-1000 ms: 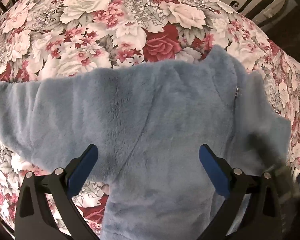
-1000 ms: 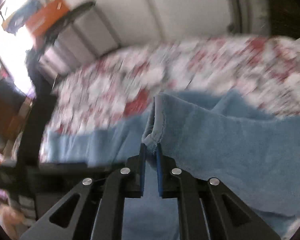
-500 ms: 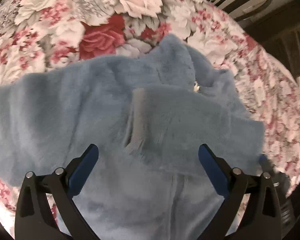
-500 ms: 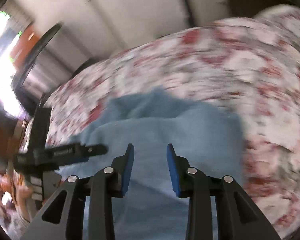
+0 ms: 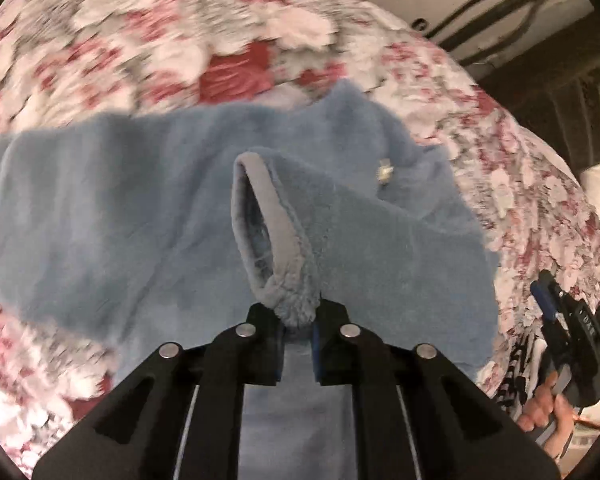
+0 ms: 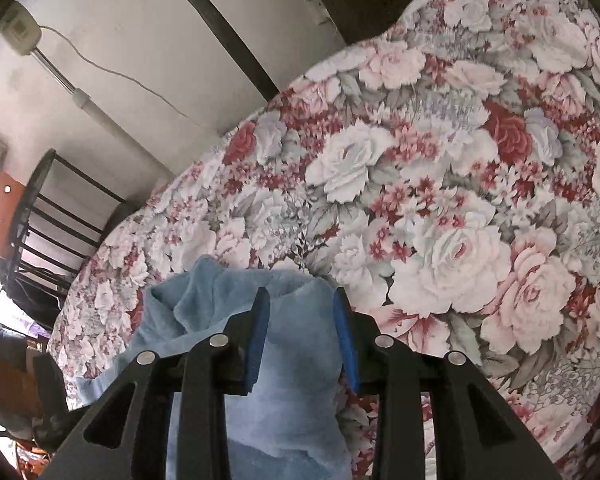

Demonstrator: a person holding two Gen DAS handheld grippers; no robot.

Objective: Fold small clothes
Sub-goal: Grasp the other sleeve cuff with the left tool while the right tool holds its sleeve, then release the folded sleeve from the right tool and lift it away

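A small fluffy blue jacket (image 5: 120,208) lies spread on the floral bedspread (image 5: 180,40), its right sleeve folded across the body. My left gripper (image 5: 298,320) is shut on the grey-lined sleeve cuff (image 5: 276,248) and holds it above the jacket. A metal zip pull (image 5: 385,170) shows near the collar. In the right wrist view the jacket (image 6: 292,380) lies below my right gripper (image 6: 302,312), which is open and empty over the garment's edge. The right gripper also shows at the right edge of the left wrist view (image 5: 556,316).
The floral bedspread (image 6: 440,200) fills the far side and right. A dark metal bed frame (image 6: 228,28) and a white wall lie beyond it. A black rack (image 6: 40,220) stands at the left. The bed's edge drops off at the right (image 5: 580,240).
My left gripper has closed on the sleeve cuff. My right gripper had let go of the sleeve, opened wider and drawn back toward the jacket's edge.
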